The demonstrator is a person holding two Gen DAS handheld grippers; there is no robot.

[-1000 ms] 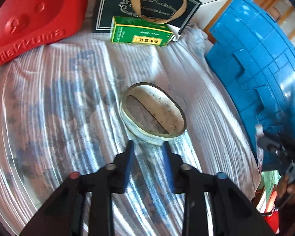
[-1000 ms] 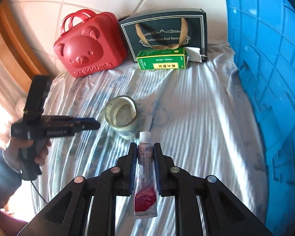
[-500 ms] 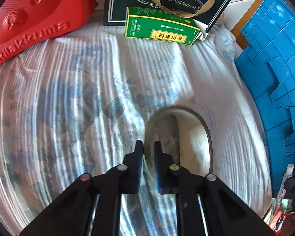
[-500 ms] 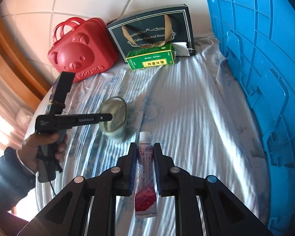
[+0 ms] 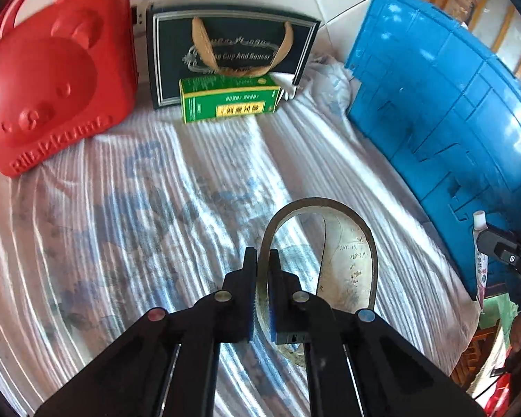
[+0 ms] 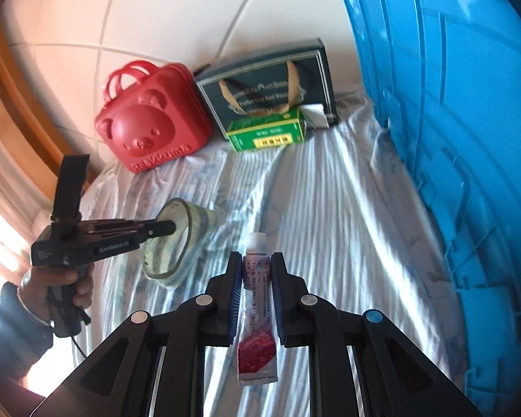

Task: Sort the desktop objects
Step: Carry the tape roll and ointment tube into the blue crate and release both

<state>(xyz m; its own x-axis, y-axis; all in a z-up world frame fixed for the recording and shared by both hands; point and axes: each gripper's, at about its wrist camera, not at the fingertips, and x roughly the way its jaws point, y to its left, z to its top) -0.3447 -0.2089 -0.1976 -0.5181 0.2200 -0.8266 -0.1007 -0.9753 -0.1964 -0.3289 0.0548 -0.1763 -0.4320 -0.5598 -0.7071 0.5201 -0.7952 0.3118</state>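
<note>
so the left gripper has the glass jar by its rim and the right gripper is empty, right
Not quite. The left gripper does clamp the glass jar by its rim, but the right gripper is not empty: the right wrist view shows it shut on a tube.

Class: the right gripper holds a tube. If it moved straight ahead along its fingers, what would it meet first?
Probably the striped cloth, then the green rectangular box by the dark gift bag; depth is unclear. The right gripper grips a white tube.

Left gripper (image 5: 262, 260) jaws nearly closed, clamped on glass jar (image 5: 321, 267) rim, held tilted. Right gripper (image 6: 257, 264) jaws pressed against tube (image 6: 257, 309), pointing forward.
</note>
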